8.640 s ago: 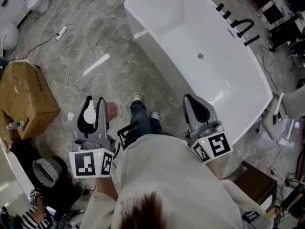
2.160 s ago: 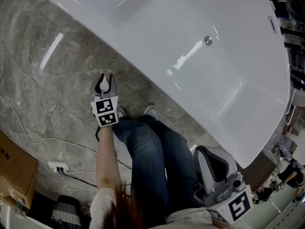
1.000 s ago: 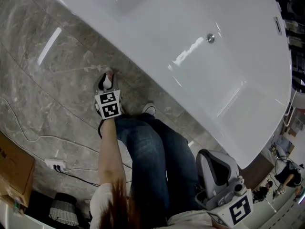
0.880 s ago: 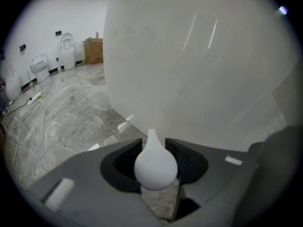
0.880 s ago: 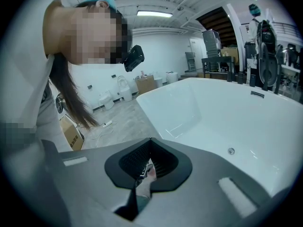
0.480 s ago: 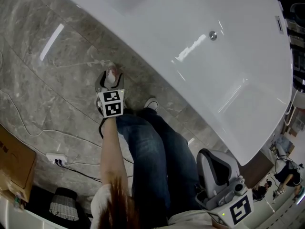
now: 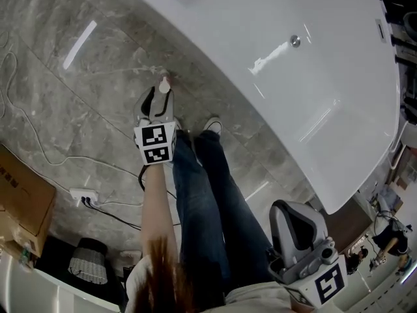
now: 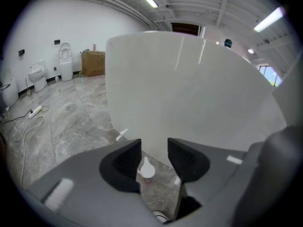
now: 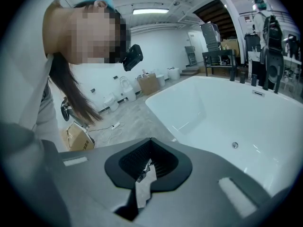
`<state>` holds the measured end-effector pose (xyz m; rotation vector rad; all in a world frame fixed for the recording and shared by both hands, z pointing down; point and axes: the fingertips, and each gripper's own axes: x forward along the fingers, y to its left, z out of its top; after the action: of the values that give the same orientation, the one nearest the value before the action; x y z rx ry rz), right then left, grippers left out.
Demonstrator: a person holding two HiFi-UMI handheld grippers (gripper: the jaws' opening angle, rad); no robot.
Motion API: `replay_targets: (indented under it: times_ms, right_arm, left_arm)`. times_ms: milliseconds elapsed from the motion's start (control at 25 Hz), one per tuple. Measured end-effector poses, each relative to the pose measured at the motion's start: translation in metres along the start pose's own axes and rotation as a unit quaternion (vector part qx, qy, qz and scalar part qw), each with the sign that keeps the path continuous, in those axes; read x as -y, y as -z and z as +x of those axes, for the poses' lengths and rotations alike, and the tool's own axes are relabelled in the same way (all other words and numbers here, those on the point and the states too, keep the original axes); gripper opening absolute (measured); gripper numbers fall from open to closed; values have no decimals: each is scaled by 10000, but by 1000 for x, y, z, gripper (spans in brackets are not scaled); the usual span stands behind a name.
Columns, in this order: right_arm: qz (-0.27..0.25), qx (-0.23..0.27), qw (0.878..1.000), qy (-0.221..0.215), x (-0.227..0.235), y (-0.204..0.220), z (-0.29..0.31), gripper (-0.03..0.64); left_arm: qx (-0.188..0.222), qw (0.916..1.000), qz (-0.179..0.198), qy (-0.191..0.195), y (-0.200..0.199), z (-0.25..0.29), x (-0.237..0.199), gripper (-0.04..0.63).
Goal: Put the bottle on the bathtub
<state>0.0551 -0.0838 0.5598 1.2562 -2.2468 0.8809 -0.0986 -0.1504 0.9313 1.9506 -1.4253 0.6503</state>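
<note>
A small bottle with a white cap (image 8: 147, 169) sits between the jaws of my left gripper (image 8: 154, 148), which is shut on it; the jaws have just been closing. In the head view its pinkish tip (image 7: 165, 83) pokes out past the left gripper (image 7: 159, 93), held above the marble floor beside the white bathtub (image 7: 287, 129). The bathtub's outer wall (image 8: 189, 89) fills the left gripper view straight ahead. My right gripper (image 7: 287, 208) hangs at the lower right, shut and empty, its pads (image 9: 161, 162) pressed together, with the bathtub's inside (image 9: 199, 112) beyond it.
The person's legs and shoes (image 7: 212, 126) stand between the grippers, close to the tub. A power strip with a cable (image 7: 81, 197) and a cardboard box (image 7: 19, 201) lie on the floor at left. Toilets (image 8: 37, 74) stand by the far wall.
My left gripper has come up off the floor with the bottle between its jaws. The right gripper has risen a little. The head view has shifted.
</note>
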Motion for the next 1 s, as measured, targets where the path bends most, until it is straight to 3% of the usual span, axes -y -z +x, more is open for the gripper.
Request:
replay_targets:
  times_ms: [440, 680, 1000]
  right_arm:
    - [-105, 321, 9992, -236, -31, -30, -26, -2]
    - [-268, 486, 9980, -308, -33, -45, -47, -2]
    - [-487, 705, 9958, -322, -34, -61, -77, -2]
  left_arm:
    - [857, 9962, 87, -104, -88, -72, 3, 76]
    - [1261, 9918, 196, 69, -136, -110, 26, 49]
    - [1609, 9870, 66, -4, -185, -180, 40, 48]
